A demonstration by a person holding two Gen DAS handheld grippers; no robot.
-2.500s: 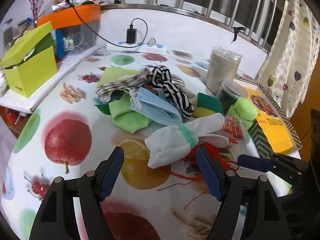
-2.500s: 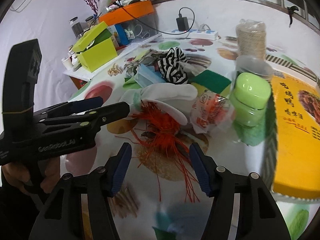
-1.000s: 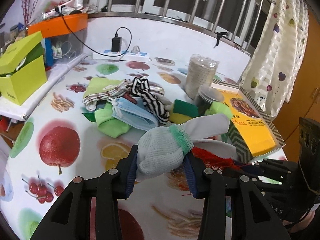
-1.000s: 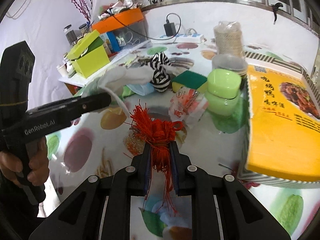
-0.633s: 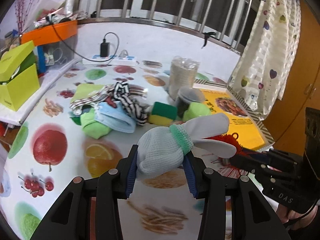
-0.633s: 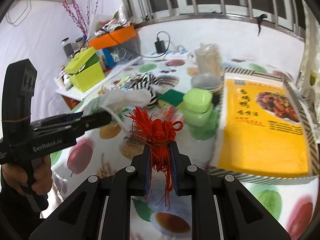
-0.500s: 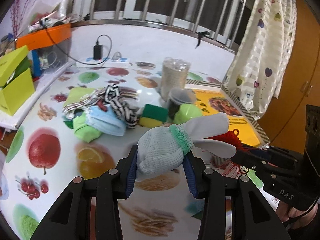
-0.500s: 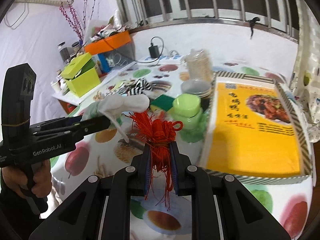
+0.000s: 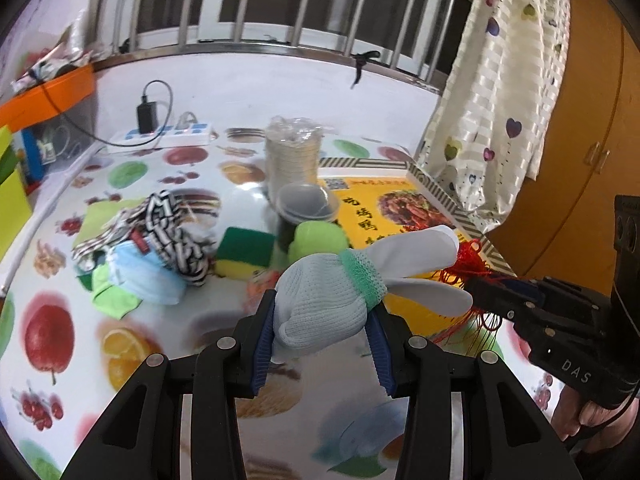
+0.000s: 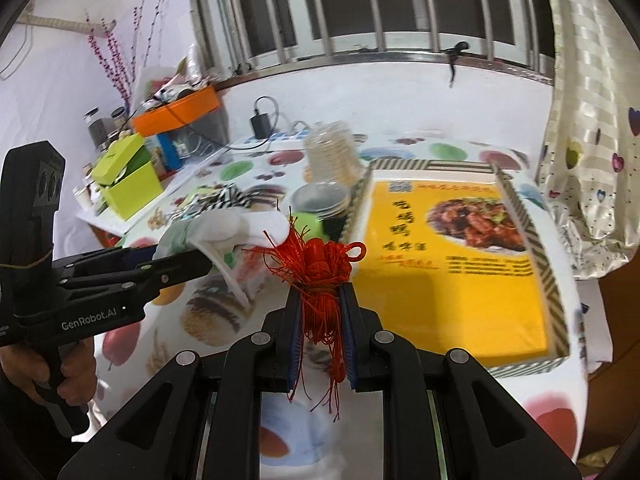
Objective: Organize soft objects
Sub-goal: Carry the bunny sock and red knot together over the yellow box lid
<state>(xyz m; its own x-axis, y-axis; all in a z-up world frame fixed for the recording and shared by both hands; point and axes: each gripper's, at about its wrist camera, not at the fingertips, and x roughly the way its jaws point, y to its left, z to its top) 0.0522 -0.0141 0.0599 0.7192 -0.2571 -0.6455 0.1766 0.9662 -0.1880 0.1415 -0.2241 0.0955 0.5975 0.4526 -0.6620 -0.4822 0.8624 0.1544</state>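
My left gripper (image 9: pixel 322 314) is shut on a rolled pair of white gloves (image 9: pixel 332 300) with a green cuff, held above the table. It also shows in the right wrist view (image 10: pixel 176 264) with the gloves (image 10: pixel 236 224). My right gripper (image 10: pixel 320 304) is shut on a red tassel knot (image 10: pixel 318 264), held in the air beside the left one; the tassel (image 9: pixel 466 264) shows in the left wrist view. A pile of soft things lies on the table: a striped cloth (image 9: pixel 172 228), a blue face mask (image 9: pixel 148 276), a green cloth (image 9: pixel 112 292).
A fruit-print tablecloth (image 9: pixel 60 340) covers the table. On it stand a green-yellow sponge (image 9: pixel 244 252), a lidded dark jar (image 9: pixel 306 208), a light-green jar (image 9: pixel 318 240), a stack of paper cups (image 9: pixel 292 156), a yellow food box (image 10: pixel 452 272), a power strip (image 9: pixel 160 138) and a lime box (image 10: pixel 128 180).
Both grippers closed on their items about a second back, lifted them off the table and have since moved up and to the right, toward the yellow box side.
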